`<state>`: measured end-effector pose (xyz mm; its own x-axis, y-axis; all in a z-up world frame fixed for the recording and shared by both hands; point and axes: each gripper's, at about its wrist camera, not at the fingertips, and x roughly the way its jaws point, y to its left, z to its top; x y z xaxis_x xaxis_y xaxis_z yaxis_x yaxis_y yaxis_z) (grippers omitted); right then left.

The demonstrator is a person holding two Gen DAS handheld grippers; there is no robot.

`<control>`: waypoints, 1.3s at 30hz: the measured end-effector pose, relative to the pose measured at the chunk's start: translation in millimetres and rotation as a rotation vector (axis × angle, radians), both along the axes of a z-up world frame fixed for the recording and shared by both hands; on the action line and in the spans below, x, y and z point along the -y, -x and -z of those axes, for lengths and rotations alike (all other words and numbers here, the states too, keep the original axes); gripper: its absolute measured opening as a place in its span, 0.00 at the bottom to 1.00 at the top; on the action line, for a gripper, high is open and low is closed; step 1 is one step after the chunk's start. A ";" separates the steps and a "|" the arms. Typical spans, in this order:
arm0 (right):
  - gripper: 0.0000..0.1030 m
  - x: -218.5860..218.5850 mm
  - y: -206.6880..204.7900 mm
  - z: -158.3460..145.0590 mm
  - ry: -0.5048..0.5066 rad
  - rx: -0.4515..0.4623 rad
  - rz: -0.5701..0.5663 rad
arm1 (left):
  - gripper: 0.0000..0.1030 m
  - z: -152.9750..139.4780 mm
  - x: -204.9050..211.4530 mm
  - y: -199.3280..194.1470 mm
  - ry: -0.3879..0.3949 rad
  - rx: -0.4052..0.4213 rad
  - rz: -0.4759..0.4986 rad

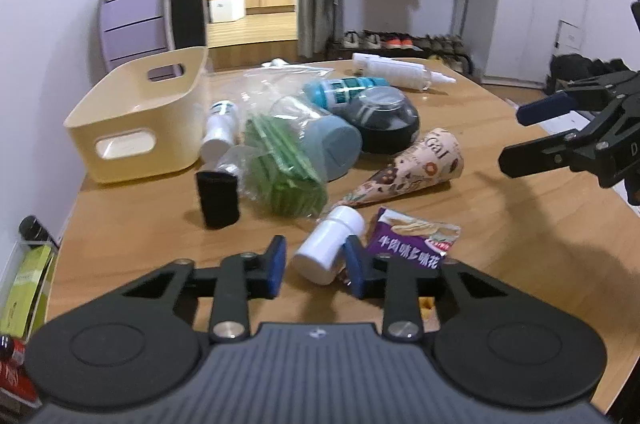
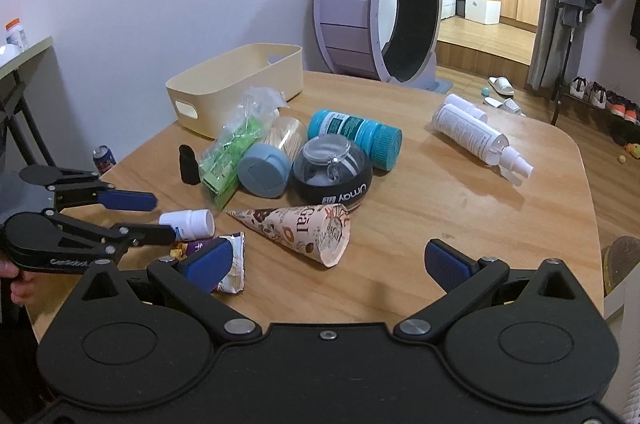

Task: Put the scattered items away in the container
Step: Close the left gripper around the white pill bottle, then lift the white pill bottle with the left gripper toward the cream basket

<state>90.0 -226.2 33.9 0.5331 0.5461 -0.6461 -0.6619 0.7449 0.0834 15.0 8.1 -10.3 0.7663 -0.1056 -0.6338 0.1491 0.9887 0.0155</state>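
The left tongs (image 1: 315, 266) straddle a white bottle (image 1: 329, 250) lying on the bench (image 1: 500, 236), one pad against it, the other clear. It lies near the cone (image 1: 404, 170), well apart from the bin (image 1: 138, 116). The right tongs (image 2: 329, 262) gape empty beside the cone.

table (image 2: 440, 208): glossy wood | container (image 2: 240, 84): matt plastic | cone (image 2: 304, 228): printed paper
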 end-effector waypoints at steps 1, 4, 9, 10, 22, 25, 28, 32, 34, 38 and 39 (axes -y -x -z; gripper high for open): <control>1.00 -0.3 0.1 0.5 -0.001 -0.002 -0.002 | 0.28 -0.8 2.1 -1.7 -0.010 0.003 0.010; 1.00 -0.9 2.1 0.9 -0.009 -0.005 -0.013 | 0.28 -2.8 6.9 -7.4 -0.026 0.004 0.035; 1.00 -2.6 5.7 3.9 -0.003 -0.011 -0.026 | 0.28 -5.3 14.7 -15.7 -0.056 0.000 0.071; 1.00 -2.5 5.9 4.6 -0.002 -0.013 -0.027 | 0.28 -5.0 17.0 -17.8 -0.068 -0.004 0.082; 1.00 -1.2 7.1 6.3 0.001 -0.023 -0.031 | 0.27 8.2 28.5 -34.8 -0.170 -0.053 0.148; 1.00 -1.3 7.2 6.5 0.002 -0.023 -0.031 | 0.25 3.3 25.2 -30.4 -0.142 -0.030 0.150; 1.00 -1.5 7.3 6.6 0.003 -0.023 -0.032 | 0.23 -5.9 18.5 -23.1 -0.111 0.014 0.122; 1.00 -1.7 7.4 6.7 0.004 -0.024 -0.033 | 0.22 -13.4 6.6 -10.7 -0.065 0.053 0.083; 1.00 -1.9 7.5 6.8 0.004 -0.024 -0.034 | 0.22 -12.9 2.7 -4.9 -0.048 0.066 0.067; 1.00 -3.3 8.1 6.0 -0.006 -0.029 -0.047 | 0.22 -10.4 -4.2 4.2 -0.007 0.091 0.026; 1.00 -3.5 8.1 5.8 -0.011 -0.032 -0.050 | 0.22 -9.7 -5.6 6.6 0.003 0.098 0.010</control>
